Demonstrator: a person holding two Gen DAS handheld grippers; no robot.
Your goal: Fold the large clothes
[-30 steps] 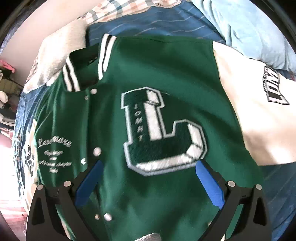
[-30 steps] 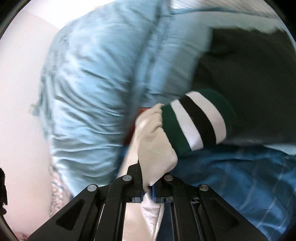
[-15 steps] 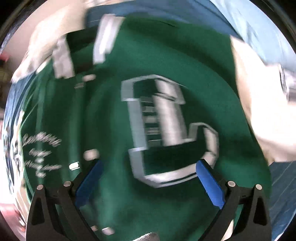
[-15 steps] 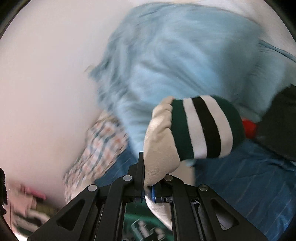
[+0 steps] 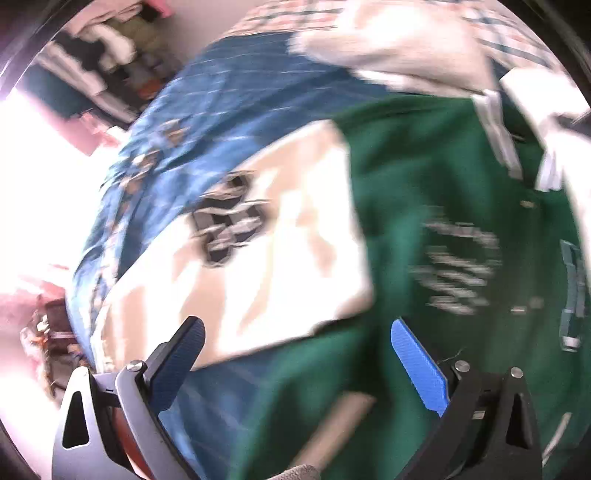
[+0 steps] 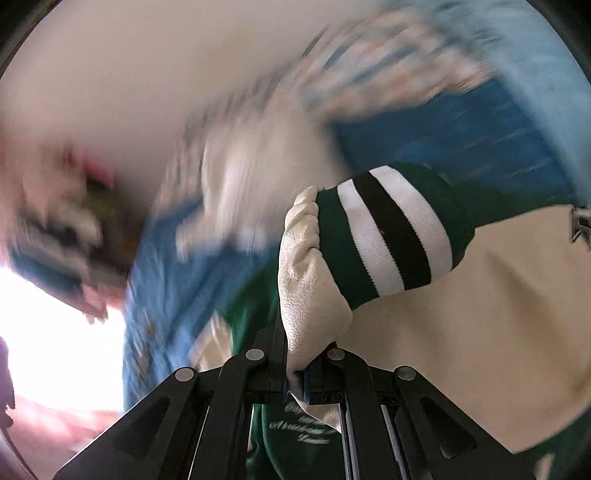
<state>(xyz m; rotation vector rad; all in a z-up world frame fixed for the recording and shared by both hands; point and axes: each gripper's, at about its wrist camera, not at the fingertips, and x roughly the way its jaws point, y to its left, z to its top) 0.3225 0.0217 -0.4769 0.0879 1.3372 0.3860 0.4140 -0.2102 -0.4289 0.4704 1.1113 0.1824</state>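
Observation:
A green varsity jacket [image 5: 424,192] with cream sleeves lies face up on a blue bedspread [image 5: 229,110]. In the left wrist view its near cream sleeve [image 5: 280,266], with a dark patch, spreads out to the left of the body. My left gripper [image 5: 295,354] is open and empty just above that sleeve's lower edge. My right gripper [image 6: 293,384] is shut on the other cream sleeve [image 6: 314,280] close to its green, white and black striped cuff [image 6: 391,229], and holds it up over the jacket's green front [image 6: 295,443].
A plaid cloth [image 5: 314,14] and a white fleecy item [image 5: 399,44] lie at the head of the bed. A light blue duvet [image 6: 546,74] sits at the right. Cluttered shelves [image 5: 110,51] and a bright window [image 6: 55,325] are off the bed's left side.
My left gripper has swung from over the big L patch to the jacket's left sleeve. My right gripper has carried the held sleeve leftward, from beside the duvet to over the jacket's body.

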